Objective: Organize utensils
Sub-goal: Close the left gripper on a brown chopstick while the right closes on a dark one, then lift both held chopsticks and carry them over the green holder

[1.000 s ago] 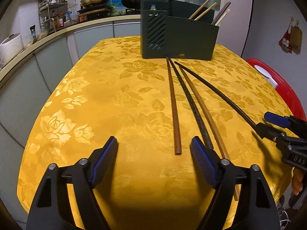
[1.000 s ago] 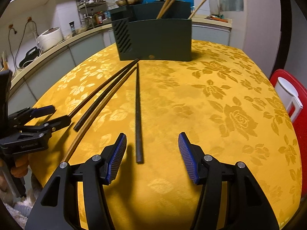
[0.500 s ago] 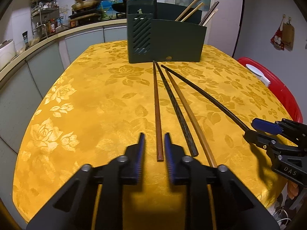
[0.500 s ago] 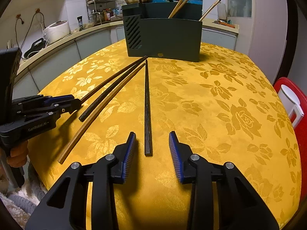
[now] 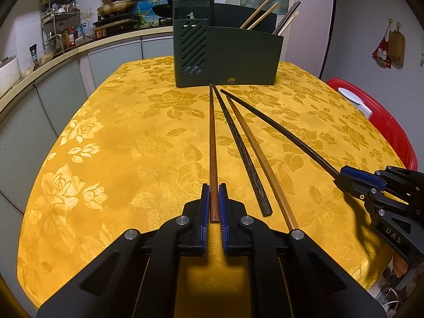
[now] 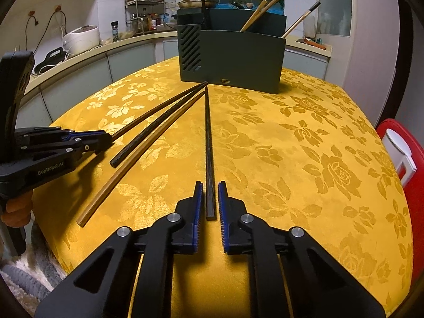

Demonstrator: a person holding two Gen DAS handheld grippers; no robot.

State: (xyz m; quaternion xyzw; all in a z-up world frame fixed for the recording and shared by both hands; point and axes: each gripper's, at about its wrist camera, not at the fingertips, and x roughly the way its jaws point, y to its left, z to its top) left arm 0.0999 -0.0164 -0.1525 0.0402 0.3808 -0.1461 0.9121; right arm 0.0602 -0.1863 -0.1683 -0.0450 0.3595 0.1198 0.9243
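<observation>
Four chopsticks lie fanned on the yellow flowered tablecloth, their tips near a dark green utensil holder that has several chopsticks standing in it. My left gripper is shut on the near end of the red-brown chopstick. My right gripper is shut on the near end of the thin black chopstick. Between them lie a dark textured chopstick and a light wooden chopstick, both untouched.
A red stool with a white object stands off the table's right edge. A kitchen counter with a rice cooker runs along the left. Orange-gloved fingers hold the left gripper's handle.
Both grippers went from wide open to shut, each around the near end of its own chopstick. All the chopsticks have stayed flat on the cloth.
</observation>
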